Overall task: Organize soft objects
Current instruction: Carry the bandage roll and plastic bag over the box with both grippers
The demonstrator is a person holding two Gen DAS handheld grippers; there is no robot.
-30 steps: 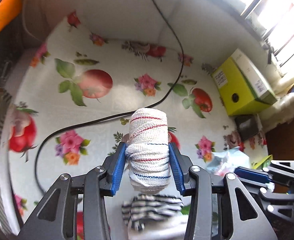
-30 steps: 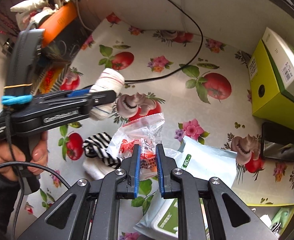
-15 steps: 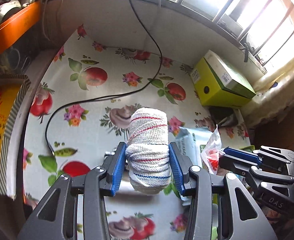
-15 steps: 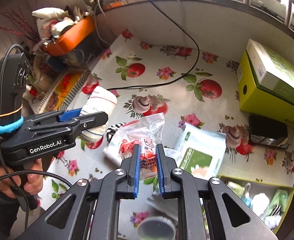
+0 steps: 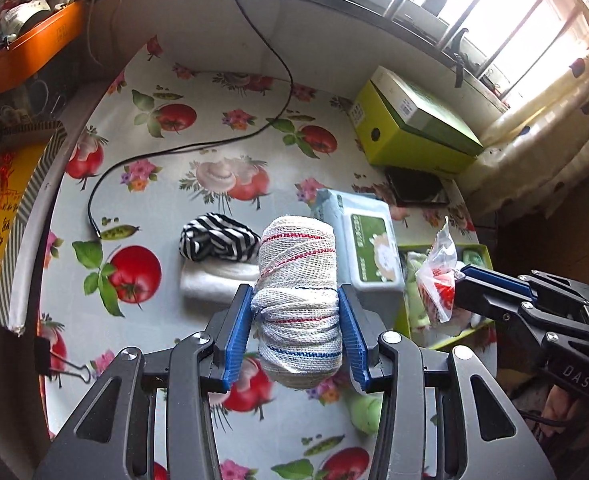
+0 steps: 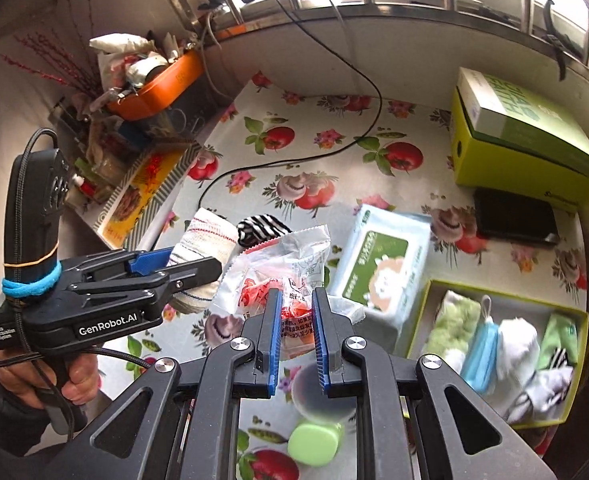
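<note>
My left gripper [image 5: 296, 316] is shut on a rolled white cloth with red and blue stripes [image 5: 298, 280], held well above the table; it also shows in the right wrist view [image 6: 202, 248]. My right gripper [image 6: 296, 320] is shut on a clear plastic packet with red print [image 6: 278, 276], seen in the left wrist view [image 5: 438, 276] over a shallow green tray [image 6: 426, 300] at the right. The tray holds several soft items, among them a green fuzzy cloth [image 6: 452, 322] and a white sock [image 6: 518, 340]. A black-and-white striped sock [image 5: 214, 242] lies on a white folded cloth [image 5: 210, 284].
A wet-wipes pack [image 6: 378, 268] lies beside the tray. A yellow-green box [image 6: 514, 144] and a dark phone [image 6: 514, 218] sit at the back right. A black cable [image 5: 182, 148] crosses the floral tablecloth. A light green object [image 6: 314, 442] lies near the front edge. Cluttered shelves stand left.
Both grippers have risen and drawn back with their loads, so more of the table shows. The green tray has come into view at the right, and the packet now hangs over it.
</note>
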